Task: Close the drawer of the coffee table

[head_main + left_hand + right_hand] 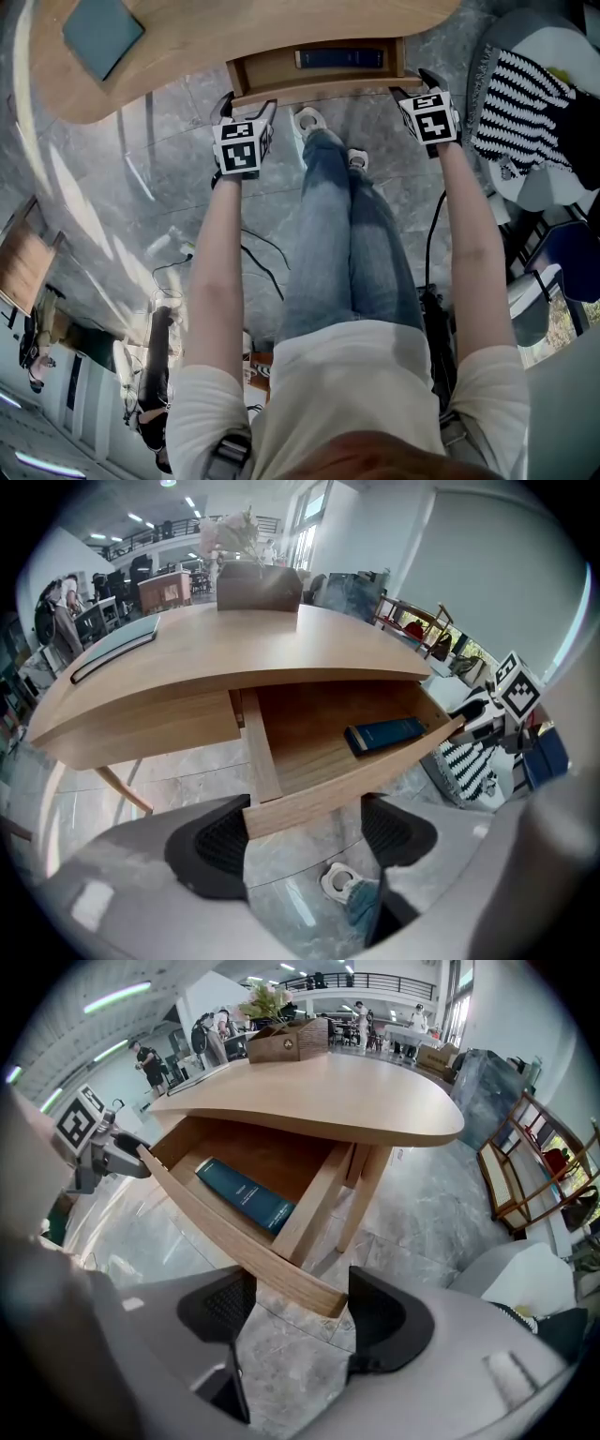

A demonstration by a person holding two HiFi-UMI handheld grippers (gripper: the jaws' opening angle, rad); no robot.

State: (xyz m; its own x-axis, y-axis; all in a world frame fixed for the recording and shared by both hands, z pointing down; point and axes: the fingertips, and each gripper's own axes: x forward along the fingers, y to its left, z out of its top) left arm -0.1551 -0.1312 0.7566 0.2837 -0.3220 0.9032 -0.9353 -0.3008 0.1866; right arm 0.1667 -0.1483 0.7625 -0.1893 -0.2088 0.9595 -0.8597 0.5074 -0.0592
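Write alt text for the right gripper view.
An open drawer under a wooden table holds a blue book. The right gripper has its fingers apart on either side of the drawer front's near end, above a marble floor.

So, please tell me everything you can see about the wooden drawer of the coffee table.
The light wooden drawer is pulled out from under the curved light wooden tabletop. It is a shallow open box with a plain front panel; no handle is visible. A dark blue book lies flat inside. The left hand-held gripper and right hand-held gripper each hold open jaws around one panel end; contact is unclear.
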